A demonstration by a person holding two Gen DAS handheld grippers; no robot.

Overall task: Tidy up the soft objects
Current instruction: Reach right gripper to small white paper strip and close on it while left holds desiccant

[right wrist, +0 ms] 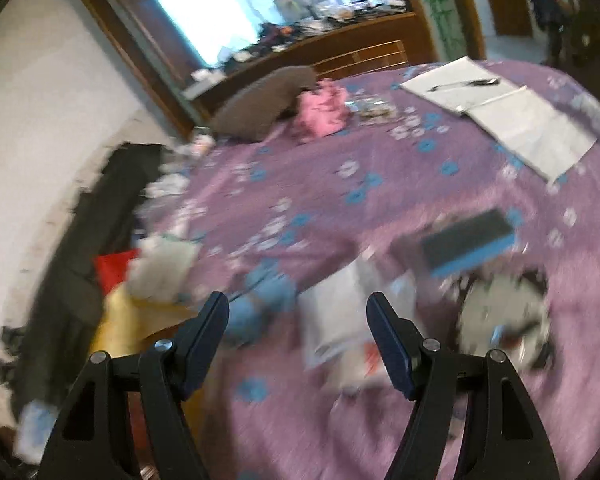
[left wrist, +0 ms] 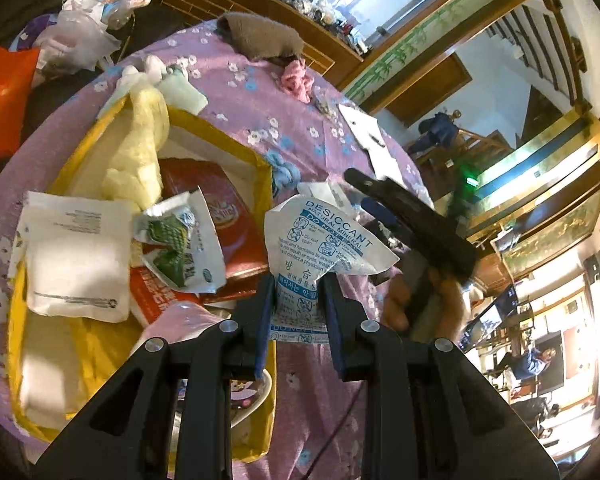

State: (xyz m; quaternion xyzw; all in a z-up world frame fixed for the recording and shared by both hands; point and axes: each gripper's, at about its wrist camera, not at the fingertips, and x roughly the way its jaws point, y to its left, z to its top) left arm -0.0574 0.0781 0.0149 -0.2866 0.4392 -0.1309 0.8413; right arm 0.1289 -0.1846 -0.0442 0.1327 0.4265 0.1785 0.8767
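Your left gripper [left wrist: 298, 300] is clamped on a white desiccant packet [left wrist: 324, 240] with blue print, held up just beside the yellow box [left wrist: 266, 176] on the purple floral cloth [left wrist: 236, 96]. That box holds a pale yellow cloth [left wrist: 136, 152], white pouches and a green-printed wrapper [left wrist: 180, 244]. Your right gripper [right wrist: 296, 332] hangs over the cloth with jaws spread, nothing between them; the view is blurred. A pink item [right wrist: 320, 114] and a brown cloth [right wrist: 260, 104] lie at the far edge.
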